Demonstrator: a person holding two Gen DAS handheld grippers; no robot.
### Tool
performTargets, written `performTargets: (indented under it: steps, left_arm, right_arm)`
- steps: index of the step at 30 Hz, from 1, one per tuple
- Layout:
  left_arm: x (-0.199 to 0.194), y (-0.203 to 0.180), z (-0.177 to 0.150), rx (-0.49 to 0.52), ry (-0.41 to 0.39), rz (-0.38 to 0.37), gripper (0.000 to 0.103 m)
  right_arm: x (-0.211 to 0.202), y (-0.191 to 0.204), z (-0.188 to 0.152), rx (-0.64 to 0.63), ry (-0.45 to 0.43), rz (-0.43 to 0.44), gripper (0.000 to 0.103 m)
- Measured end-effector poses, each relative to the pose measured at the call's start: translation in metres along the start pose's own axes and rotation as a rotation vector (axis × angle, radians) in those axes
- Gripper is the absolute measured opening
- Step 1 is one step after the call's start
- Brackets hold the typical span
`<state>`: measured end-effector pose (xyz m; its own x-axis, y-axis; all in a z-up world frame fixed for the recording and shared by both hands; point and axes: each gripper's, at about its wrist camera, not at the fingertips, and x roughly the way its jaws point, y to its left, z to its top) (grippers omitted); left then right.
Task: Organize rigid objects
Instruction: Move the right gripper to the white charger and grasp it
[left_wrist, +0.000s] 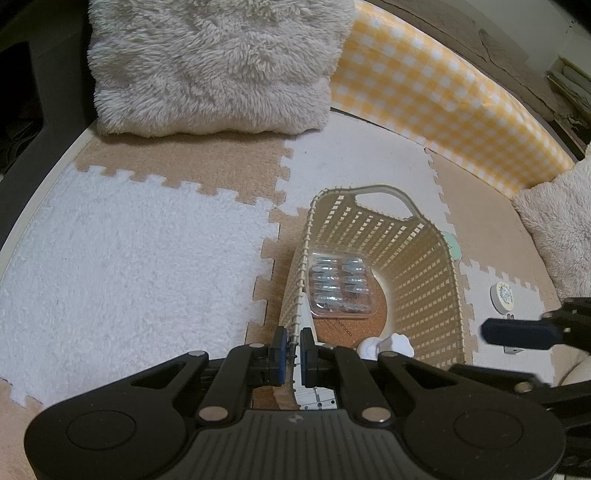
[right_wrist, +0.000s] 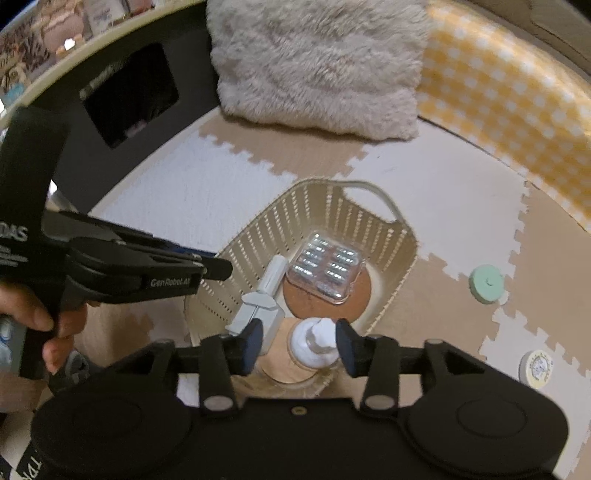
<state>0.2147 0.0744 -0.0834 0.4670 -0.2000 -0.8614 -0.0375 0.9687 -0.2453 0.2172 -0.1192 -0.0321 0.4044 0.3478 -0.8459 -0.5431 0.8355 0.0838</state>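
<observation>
I'm seeing the basket (right_wrist: 384, 258) sitting on the floor mat (left_wrist: 129, 258), holding a clear blister pack (right_wrist: 325, 271). My left gripper (left_wrist: 291, 345) is pinching the basket's near wall; my right gripper (right_wrist: 299, 341) is hanging released around a small white bottle (right_wrist: 314, 341).

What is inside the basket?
In the basket: a clear blister pack on a cork disc, a white clip, a small white bottle. Anything beneath them is covered.
</observation>
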Motion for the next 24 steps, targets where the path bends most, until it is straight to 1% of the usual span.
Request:
performTargets:
  steps: [1,3,5,8,9,11,14,17,21,24]
  left_arm:
    - [0.000,0.000,0.000,0.000,0.000,0.000,0.006]
    - [0.000,0.000,0.000,0.001,0.000,0.001,0.006]
    - [0.000,0.000,0.000,0.002,0.000,0.001,0.006]
    - [0.000,0.000,0.000,0.002,0.000,0.001,0.006]
    - [-0.001,0.000,0.000,0.003,0.000,0.001,0.006]
    - [-0.001,0.001,0.000,0.004,0.000,0.001,0.006]
    - [-0.001,0.001,0.000,0.003,0.000,0.001,0.006]
    - [-0.001,0.001,0.000,0.003,0.000,0.002,0.006]
    - [-0.001,0.001,0.000,0.003,0.000,0.002,0.006]
    - [-0.001,0.000,0.000,0.003,0.000,0.002,0.006]
  right_arm:
    - [-0.004,-0.002,-0.001,0.013,-0.013,0.001,0.048]
    - [-0.012,-0.006,-0.003,0.037,-0.039,0.004,0.059]
    - [-0.020,-0.010,-0.005,0.056,-0.063,0.000,0.067]
    - [-0.030,-0.017,-0.008,0.085,-0.093,-0.010,0.071]
    - [-0.033,-0.020,-0.008,0.096,-0.103,-0.016,0.075]
    - [-0.040,-0.027,-0.010,0.117,-0.124,-0.036,0.080]
    - [-0.048,-0.037,-0.014,0.155,-0.153,-0.060,0.083]
    - [-0.054,-0.050,-0.019,0.192,-0.179,-0.089,0.091]
    - [-0.060,-0.072,-0.029,0.265,-0.203,-0.160,0.098]
    - [-0.060,-0.093,-0.039,0.326,-0.213,-0.203,0.101]
